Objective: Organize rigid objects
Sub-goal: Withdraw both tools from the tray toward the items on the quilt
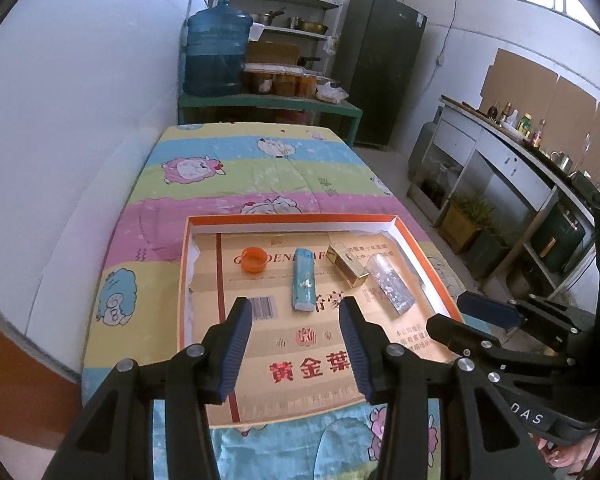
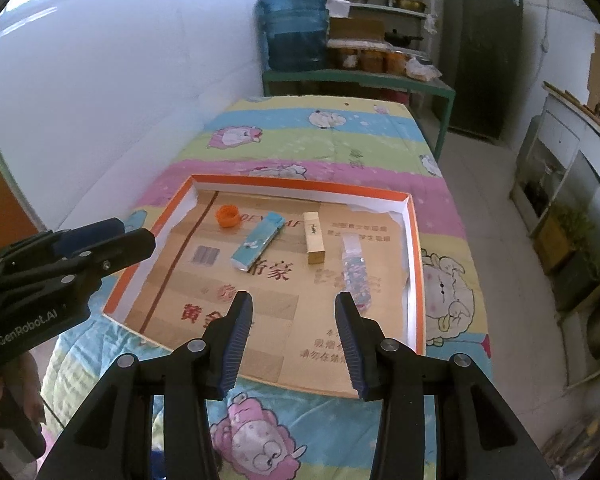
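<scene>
Left wrist: left gripper (image 1: 296,312) released, empty, over orange-rimmed shallow cardboard tray (image 1: 300,219) holding orange plastic cap (image 1: 252,260), teal flat box (image 1: 304,285), gold box (image 1: 347,265), glittery silver box (image 1: 389,284).
Right wrist: right gripper (image 2: 294,306) released, empty, above tray's near half.

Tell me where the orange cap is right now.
The orange cap lies inside the shallow box, near its far left corner, just left of the blue pack; no gripper touches it.
</scene>
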### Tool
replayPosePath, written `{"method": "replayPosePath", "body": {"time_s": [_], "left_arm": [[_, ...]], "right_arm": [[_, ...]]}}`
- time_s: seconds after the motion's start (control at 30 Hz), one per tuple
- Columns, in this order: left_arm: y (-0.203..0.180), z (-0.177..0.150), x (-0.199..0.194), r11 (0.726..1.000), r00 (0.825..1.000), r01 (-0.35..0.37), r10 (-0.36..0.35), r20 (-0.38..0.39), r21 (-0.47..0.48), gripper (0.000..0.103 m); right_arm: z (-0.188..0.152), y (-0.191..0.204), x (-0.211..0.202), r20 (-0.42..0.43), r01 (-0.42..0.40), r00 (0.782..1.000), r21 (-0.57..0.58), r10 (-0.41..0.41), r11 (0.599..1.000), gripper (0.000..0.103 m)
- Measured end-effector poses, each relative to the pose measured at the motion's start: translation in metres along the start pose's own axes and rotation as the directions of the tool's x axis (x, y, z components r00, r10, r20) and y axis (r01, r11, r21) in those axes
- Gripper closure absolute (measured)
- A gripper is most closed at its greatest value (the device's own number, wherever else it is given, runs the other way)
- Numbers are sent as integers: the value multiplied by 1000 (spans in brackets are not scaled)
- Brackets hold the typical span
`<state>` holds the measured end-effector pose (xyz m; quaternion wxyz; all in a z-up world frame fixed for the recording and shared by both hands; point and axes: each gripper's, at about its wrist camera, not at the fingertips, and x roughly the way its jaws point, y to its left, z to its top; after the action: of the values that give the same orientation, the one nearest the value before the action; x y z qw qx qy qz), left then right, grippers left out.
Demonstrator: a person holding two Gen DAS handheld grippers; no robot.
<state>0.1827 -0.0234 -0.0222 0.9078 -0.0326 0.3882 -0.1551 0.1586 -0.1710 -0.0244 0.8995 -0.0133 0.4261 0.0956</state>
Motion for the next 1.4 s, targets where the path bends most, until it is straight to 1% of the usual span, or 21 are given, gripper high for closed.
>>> {"method": "replayPosePath", "body": {"time_s": [0.43, 0.9, 1.13, 1.17, 1.4], "left_arm": [[-3, -23, -27, 1000, 1000, 14, -14, 13, -10, 58], [-15, -56, -54, 1000, 999, 26, -26, 25, -1, 58], [-15, -77, -64, 1000, 999, 26, -26, 19, -2, 58], [-15, -77, -64, 1000, 999, 27, -27, 18, -3, 58], [-11, -108, -69, 999, 999, 34, -34, -5, -12, 58]], "right_arm": [[-25, 23, -26, 11, -15, 1000, -26, 16, 1000, 59], [-58, 32, -53, 26, -32, 999, -20, 33, 999, 59], [-71, 35, -59, 25, -33, 999, -16, 34, 999, 59], [-75, 36, -61, 24, -33, 999, -16, 33, 999, 59], [-105, 43, -65, 6, -26, 1000, -22, 26, 999, 59]]}}
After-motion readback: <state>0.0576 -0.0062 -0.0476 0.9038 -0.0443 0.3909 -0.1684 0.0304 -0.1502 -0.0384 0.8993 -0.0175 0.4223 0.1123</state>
